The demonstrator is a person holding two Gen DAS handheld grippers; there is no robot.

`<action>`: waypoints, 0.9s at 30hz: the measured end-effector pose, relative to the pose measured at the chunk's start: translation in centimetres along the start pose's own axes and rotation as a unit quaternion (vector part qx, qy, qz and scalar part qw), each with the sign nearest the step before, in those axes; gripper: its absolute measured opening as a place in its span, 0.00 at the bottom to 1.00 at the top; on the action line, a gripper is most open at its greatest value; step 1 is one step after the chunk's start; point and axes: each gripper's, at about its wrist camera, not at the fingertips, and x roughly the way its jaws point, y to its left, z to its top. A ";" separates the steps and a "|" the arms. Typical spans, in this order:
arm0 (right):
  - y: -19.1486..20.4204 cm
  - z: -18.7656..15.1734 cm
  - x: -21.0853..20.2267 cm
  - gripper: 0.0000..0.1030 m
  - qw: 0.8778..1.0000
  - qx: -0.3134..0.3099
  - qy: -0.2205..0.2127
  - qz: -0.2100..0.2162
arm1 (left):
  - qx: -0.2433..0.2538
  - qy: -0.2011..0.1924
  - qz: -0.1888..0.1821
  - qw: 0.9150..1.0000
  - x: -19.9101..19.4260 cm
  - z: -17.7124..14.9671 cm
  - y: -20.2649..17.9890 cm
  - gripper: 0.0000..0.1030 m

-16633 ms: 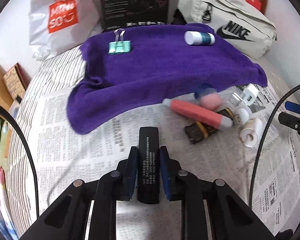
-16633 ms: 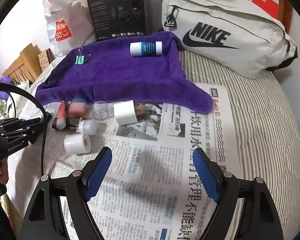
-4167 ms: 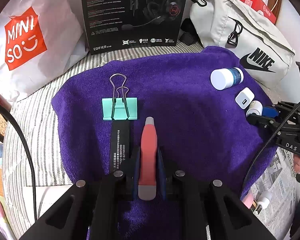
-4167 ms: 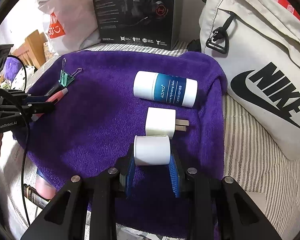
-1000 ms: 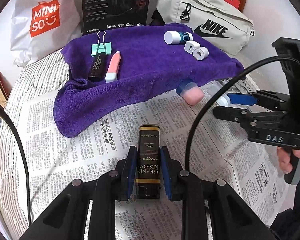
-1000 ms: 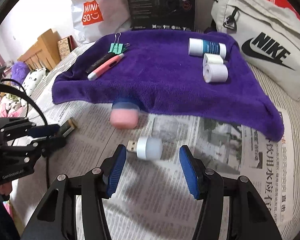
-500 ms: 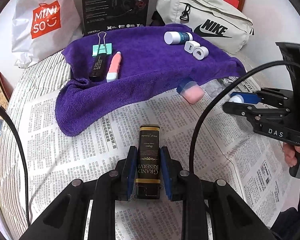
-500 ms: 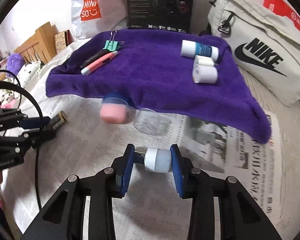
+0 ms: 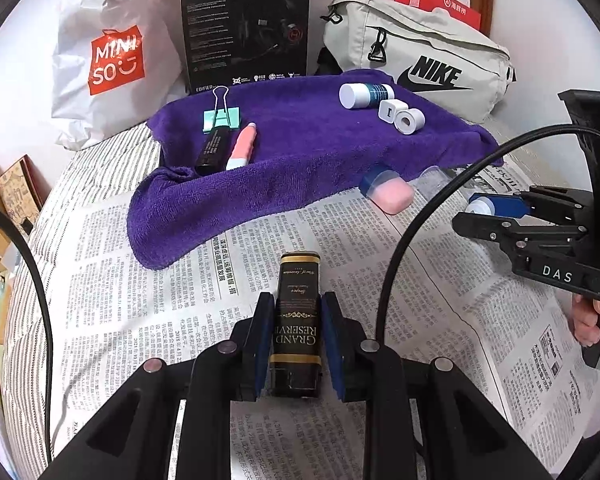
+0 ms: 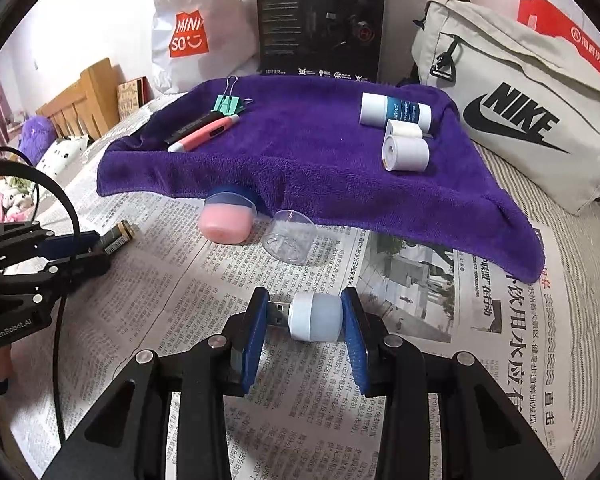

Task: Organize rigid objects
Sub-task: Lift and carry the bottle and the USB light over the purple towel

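Left claw point(image 9: 296, 336) pinching a black-and-gold lighter point(image 9: 298, 308) lengthwise between its blue pads, low over the newspaper point(image 9: 180, 300) spread on the bed. Right claw point(image 10: 305, 320) pressed onto a small white USB light point(image 10: 315, 317), one pad on the rounded cap, the other on the tip of the metal plug — a grip end to end, not across the body.

Already lined up on the purple towel point(image 10: 300, 152): green binder clip point(image 9: 221, 119), black stick point(image 9: 213, 150) and pink pen point(image 9: 242, 147) on the left; white-and-blue bottle point(image 10: 394, 111), white charger plug point(image 10: 403, 129) and white roll point(image 10: 406, 154) on the right. Not yet sorted, at the towel's near edge on the newspaper: a pink-and-blue cap-shaped piece point(image 10: 226, 218) and a clear plastic cup point(image 10: 290, 238) lying on its side.

Risks, judged from here:
- USB light likely to pivot or pop out during a lift — smooth domed cap, narrow plug tip, little contact on either pad.
- Lighter glossy and gripped near its rear half; a quick swing could let the front end droop or slide forward.
- Towel soft and humped over the bed, so round pieces such as the roll or bottle may roll if nudged while setting something beside them.
- Cable point(image 9: 420, 208) from the right claw crossing the left view — possible snag as both hands head for the towel.
- Clear cup light, easily knocked away.
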 end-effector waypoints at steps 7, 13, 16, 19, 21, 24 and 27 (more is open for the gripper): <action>0.2 -0.3 -0.2 0.36 1.000 -0.005 -0.001 -0.010 | -0.001 0.000 -0.001 1.000 0.0 0.0 0.0 0.23; 0.0 -0.3 -0.2 0.35 1.000 0.001 -0.001 -0.001 | 0.008 -0.001 0.009 1.000 0.0 0.0 -0.3 0.23; 0.0 -0.4 -1.0 0.35 1.000 -0.010 -0.002 0.013 | 0.009 -0.001 0.011 1.000 0.0 0.1 -0.4 0.23; -0.2 -0.8 -1.0 0.35 1.000 -0.017 0.011 0.005 | -0.006 0.000 -0.007 1.000 0.0 0.1 0.2 0.22; -0.4 -1.1 -0.9 0.35 1.000 -0.013 0.006 0.009 | -0.015 0.001 -0.018 1.000 0.0 0.1 0.6 0.22; 0.0 -1.3 -0.9 0.35 1.000 -0.019 0.000 0.001 | -0.009 0.002 -0.017 1.000 0.0 0.1 0.4 0.22; -0.1 -1.4 -0.9 0.35 1.000 -0.017 -0.003 0.004 | 0.008 0.004 -0.008 1.000 0.0 0.0 0.0 0.23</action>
